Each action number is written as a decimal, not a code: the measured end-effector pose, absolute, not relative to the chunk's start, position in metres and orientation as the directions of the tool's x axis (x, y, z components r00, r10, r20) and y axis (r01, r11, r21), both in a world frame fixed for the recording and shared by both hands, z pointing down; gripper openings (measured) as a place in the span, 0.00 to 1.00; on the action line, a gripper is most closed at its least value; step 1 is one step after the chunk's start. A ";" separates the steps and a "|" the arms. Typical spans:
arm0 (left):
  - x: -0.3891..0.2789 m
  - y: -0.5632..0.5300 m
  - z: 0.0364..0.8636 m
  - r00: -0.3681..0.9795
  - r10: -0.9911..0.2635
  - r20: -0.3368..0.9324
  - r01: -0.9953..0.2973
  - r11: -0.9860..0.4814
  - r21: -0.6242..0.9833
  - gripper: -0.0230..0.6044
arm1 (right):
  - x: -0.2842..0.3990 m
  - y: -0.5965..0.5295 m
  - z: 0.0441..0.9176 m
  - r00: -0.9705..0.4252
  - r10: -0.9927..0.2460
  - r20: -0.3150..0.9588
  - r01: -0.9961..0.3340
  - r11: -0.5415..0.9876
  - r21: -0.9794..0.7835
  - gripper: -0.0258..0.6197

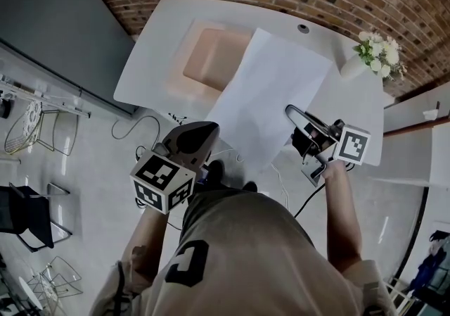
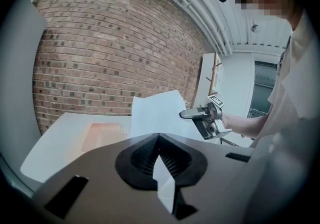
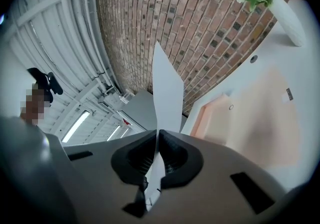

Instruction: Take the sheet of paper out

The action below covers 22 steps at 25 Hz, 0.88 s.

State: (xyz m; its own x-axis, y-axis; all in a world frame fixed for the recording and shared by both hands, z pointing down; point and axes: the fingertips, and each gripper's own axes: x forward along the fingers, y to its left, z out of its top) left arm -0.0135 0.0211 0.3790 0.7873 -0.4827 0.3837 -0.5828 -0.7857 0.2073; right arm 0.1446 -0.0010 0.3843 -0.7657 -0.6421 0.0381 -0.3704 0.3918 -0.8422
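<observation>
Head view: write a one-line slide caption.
Left gripper and right gripper hold a sheet of paper between them over a white table.

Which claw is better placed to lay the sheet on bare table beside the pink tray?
Right, probably. Both claws grip the sheet, but the right claw hangs over bare table beside the pink tray; the left claw sits at the table's near edge.

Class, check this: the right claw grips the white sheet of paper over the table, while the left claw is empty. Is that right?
Not quite: the left claw is shut on the sheet too, as the left gripper view shows. The rest stands.
</observation>
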 end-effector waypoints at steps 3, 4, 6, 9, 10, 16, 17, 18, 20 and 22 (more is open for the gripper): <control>-0.020 0.019 0.379 0.783 -0.488 0.385 -0.589 -0.781 0.208 0.06 | 0.139 -0.005 0.384 -0.771 -0.636 0.034 -0.364 0.397 -0.843 0.08; -0.022 0.017 0.379 0.783 -0.489 0.385 -0.590 -0.780 0.209 0.06 | 0.137 -0.007 0.384 -0.773 -0.633 0.035 -0.364 0.397 -0.843 0.08; -0.026 0.013 0.379 0.783 -0.490 0.384 -0.590 -0.779 0.210 0.06 | 0.132 -0.009 0.384 -0.776 -0.629 0.044 -0.370 0.398 -0.839 0.08; -0.029 0.006 0.380 0.787 -0.481 0.386 -0.584 -0.783 0.214 0.06 | 0.127 -0.014 0.384 -0.775 -0.629 0.057 -0.390 0.405 -0.827 0.08; -0.030 0.004 0.381 0.789 -0.477 0.388 -0.581 -0.785 0.216 0.06 | 0.125 -0.015 0.384 -0.774 -0.630 0.060 -0.396 0.407 -0.823 0.08; -0.033 -0.009 0.387 0.802 -0.453 0.390 -0.560 -0.797 0.226 0.06 | 0.119 -0.024 0.385 -0.766 -0.638 0.078 -0.420 0.405 -0.812 0.08; -0.034 -0.011 0.386 0.804 -0.449 0.389 -0.557 -0.799 0.228 0.06 | 0.118 -0.025 0.385 -0.765 -0.639 0.081 -0.423 0.404 -0.811 0.08; -0.035 -0.013 0.386 0.806 -0.446 0.389 -0.554 -0.800 0.229 0.06 | 0.116 -0.026 0.385 -0.765 -0.639 0.085 -0.426 0.403 -0.810 0.08; -0.038 -0.017 0.386 0.808 -0.444 0.387 -0.551 -0.802 0.231 0.06 | 0.113 -0.030 0.384 -0.764 -0.639 0.089 -0.430 0.400 -0.809 0.08; -0.043 -0.022 0.387 0.809 -0.446 0.383 -0.551 -0.801 0.232 0.06 | 0.109 -0.034 0.384 -0.764 -0.639 0.092 -0.431 0.399 -0.810 0.08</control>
